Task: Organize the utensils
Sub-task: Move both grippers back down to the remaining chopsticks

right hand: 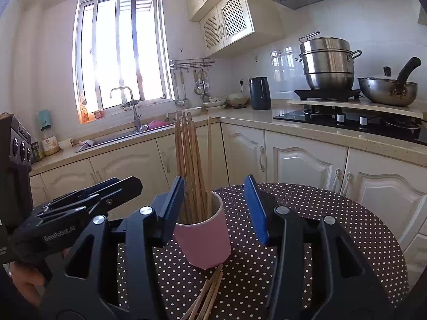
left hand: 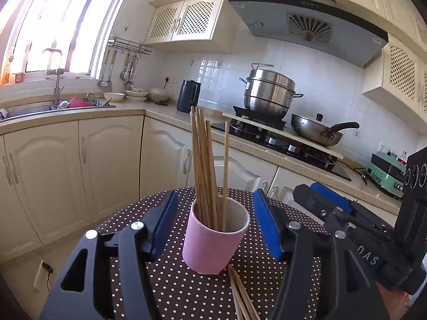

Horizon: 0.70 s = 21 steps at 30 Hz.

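A pink cup [left hand: 213, 242] stands upright on a round table with a brown polka-dot cloth [left hand: 176, 288]. Several wooden chopsticks [left hand: 204, 165] stand in it. More loose chopsticks [left hand: 241, 294] lie on the cloth just in front of the cup. My left gripper [left hand: 213, 226] is open, its blue-padded fingers either side of the cup without touching it. In the right wrist view the cup [right hand: 204, 240], its chopsticks [right hand: 190, 165] and the loose chopsticks [right hand: 206, 296] show too. My right gripper [right hand: 213, 208] is open and empty around the cup. The right gripper also shows in the left wrist view [left hand: 323, 200].
Kitchen cabinets and counter [left hand: 112, 117] run behind the table, with a sink [left hand: 32, 110], a black kettle [left hand: 188, 96], a steel steamer pot [left hand: 268, 93] and a wok [left hand: 316, 130] on the stove. The table's far edge [right hand: 347, 194] is close behind the cup.
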Available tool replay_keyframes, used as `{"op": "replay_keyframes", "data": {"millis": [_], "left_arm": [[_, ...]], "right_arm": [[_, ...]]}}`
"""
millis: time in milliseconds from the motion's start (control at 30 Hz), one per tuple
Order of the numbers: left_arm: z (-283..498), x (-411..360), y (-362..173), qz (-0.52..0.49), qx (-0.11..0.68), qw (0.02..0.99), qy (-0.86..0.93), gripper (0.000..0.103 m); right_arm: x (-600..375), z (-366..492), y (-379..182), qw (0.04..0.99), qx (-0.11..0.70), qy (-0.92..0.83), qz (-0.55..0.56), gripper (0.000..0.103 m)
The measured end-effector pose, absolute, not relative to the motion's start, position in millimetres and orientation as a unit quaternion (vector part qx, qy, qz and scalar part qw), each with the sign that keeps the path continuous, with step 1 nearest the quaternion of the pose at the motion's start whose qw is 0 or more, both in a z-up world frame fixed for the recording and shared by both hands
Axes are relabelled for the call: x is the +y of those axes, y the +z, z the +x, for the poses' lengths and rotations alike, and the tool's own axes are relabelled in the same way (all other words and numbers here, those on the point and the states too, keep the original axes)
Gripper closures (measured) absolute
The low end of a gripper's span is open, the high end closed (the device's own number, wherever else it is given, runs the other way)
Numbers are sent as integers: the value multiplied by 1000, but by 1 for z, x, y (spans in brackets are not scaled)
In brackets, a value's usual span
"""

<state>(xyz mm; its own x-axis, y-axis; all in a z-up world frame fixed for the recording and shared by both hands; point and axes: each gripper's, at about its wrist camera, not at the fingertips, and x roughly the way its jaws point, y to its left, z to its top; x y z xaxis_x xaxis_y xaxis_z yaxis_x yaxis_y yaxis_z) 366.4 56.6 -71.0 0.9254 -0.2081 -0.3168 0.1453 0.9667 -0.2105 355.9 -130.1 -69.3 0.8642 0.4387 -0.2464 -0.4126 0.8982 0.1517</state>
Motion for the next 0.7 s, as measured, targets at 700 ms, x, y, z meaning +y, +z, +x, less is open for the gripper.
{"op": "replay_keyframes", "data": {"millis": [700], "left_arm": [[310, 40, -82, -45, 271, 957, -94, 45]], "right_arm": [[-139, 303, -82, 945, 241, 219, 14, 54]]}}
